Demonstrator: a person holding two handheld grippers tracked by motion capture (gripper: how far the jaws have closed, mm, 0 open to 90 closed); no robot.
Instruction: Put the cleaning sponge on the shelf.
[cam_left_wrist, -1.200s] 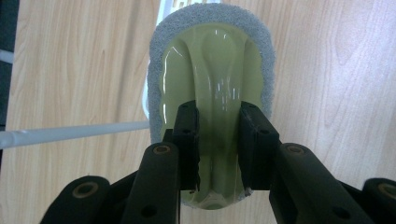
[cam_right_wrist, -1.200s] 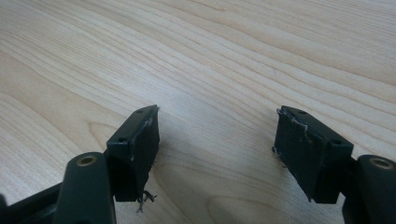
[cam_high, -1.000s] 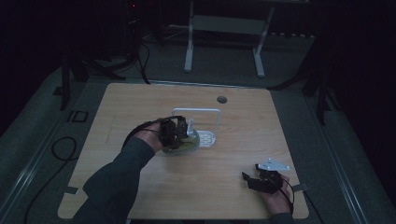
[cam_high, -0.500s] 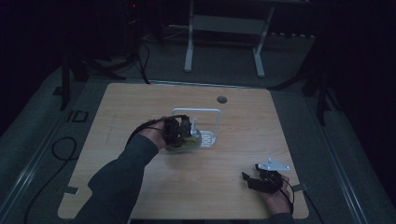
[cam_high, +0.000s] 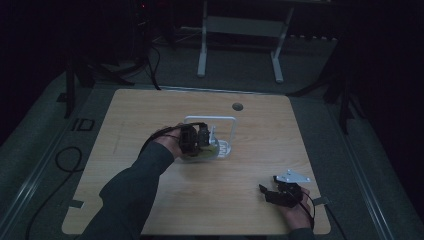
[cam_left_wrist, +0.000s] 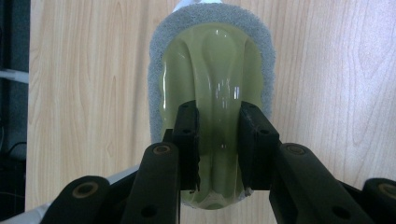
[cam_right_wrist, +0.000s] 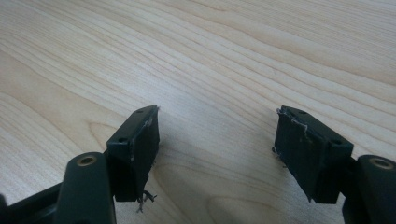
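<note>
Left gripper (cam_left_wrist: 217, 140): jaws closed onto the raised central ridge of a yellow-green sponge scrubber (cam_left_wrist: 212, 79), olive plastic back up, grey foam rim showing all round it. The ridge is the only narrow, firm part on offer, so pinching there likely gives a hold without crushing the foam, which would squash and slip. In the high view the left gripper (cam_high: 196, 139) and scrubber (cam_high: 199, 154) sit mid-table, at the near-left corner of a white wire-frame rack (cam_high: 235, 125); beside the scrubber lies a small whitish item (cam_high: 223, 148), too dim to identify. Cannot tell from either view whether the scrubber rests on the table (cam_high: 150, 105) or is lifted just clear of it; wood grain shows behind it on both sides. Right gripper (cam_right_wrist: 217, 154): jaws spread wide with bare wood between them, nothing held; frayed padding on both inner faces. In the high view the right gripper (cam_high: 280, 192) lies low at the near-right corner of the table, well apart from the scrubber, its grey plate on top. Judgement: it is parked out of the way while 1 hand does the work, since a light single-piece scrubber needs no 2nd hold. Step in hand reads as grasp made, move to or from the rack pending.
</note>
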